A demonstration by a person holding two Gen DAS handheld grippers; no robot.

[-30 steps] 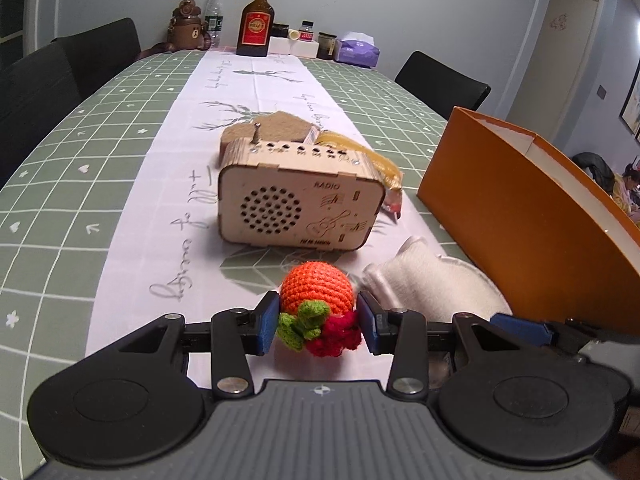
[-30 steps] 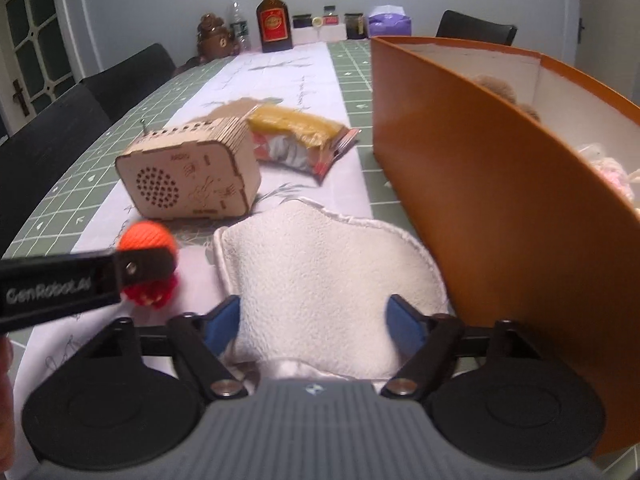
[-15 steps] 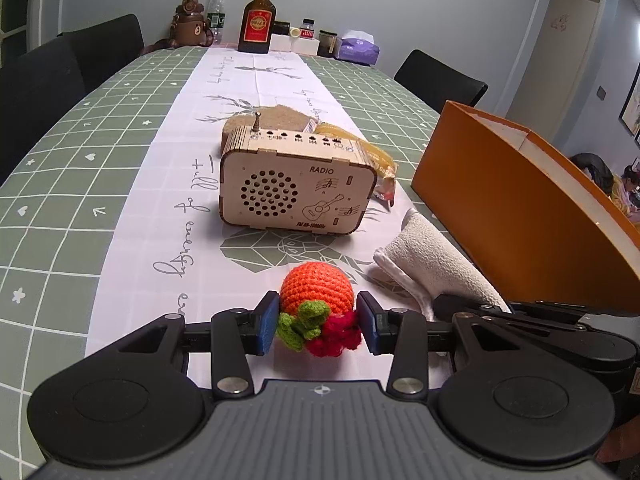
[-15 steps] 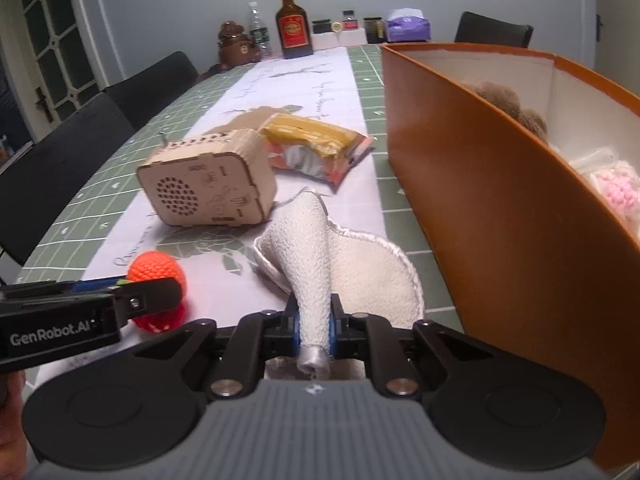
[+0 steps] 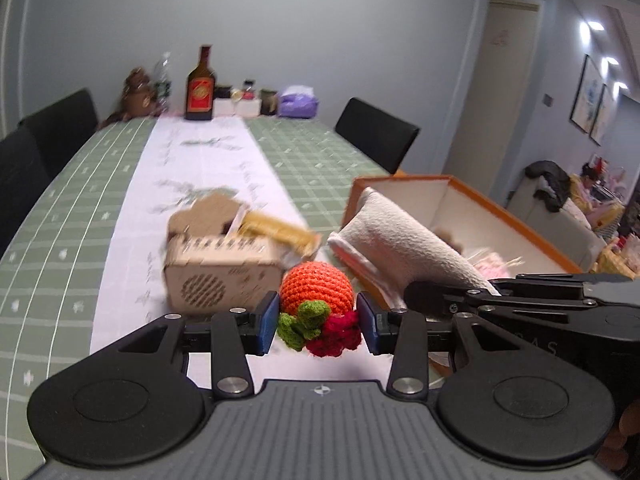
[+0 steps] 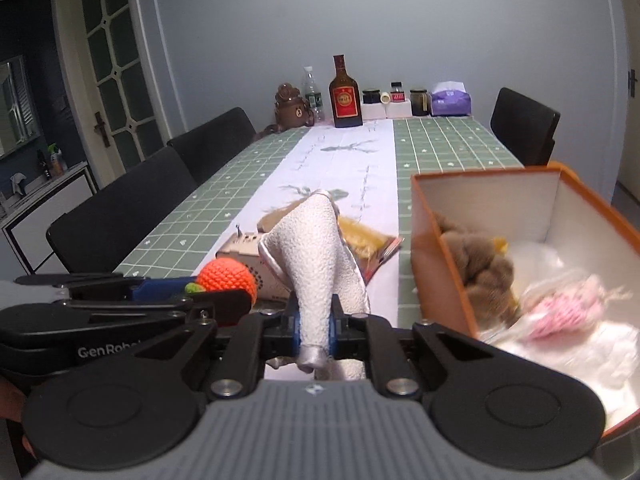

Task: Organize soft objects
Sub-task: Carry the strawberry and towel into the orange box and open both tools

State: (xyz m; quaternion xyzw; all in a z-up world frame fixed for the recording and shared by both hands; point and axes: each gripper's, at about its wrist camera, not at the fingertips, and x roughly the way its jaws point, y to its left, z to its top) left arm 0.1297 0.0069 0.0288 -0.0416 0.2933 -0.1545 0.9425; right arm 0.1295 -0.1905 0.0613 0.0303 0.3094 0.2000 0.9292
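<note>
Jaws of your right gripper (image 6: 314, 334) have just clamped the white cloth (image 6: 316, 264), your left gripper (image 5: 318, 322) grips the crochet fruit (image 5: 318, 300); both now clear the table (image 5: 100, 184), ready for the orange box (image 6: 434, 264).

Both views were lit by soft, dim indoor light with a cool grey-blue cast on the walls. In the left wrist view three ceiling lamps (image 5: 595, 26) burned out to white spots at the upper right, and the table (image 5: 80, 216) with its wooden radio (image 5: 222, 276) was smeared by motion blur, while the crocheted orange ball (image 5: 316, 288) close to the lens stayed sharp. In the right wrist view the far bottle (image 6: 345, 96) was crisp, but the contents of the orange box (image 6: 436, 240) were streaked and blurred. Fisheye distortion bowed the door frame (image 6: 68, 60) and wall edges, and the corners darkened. Shadows were faint and diffuse.
</note>
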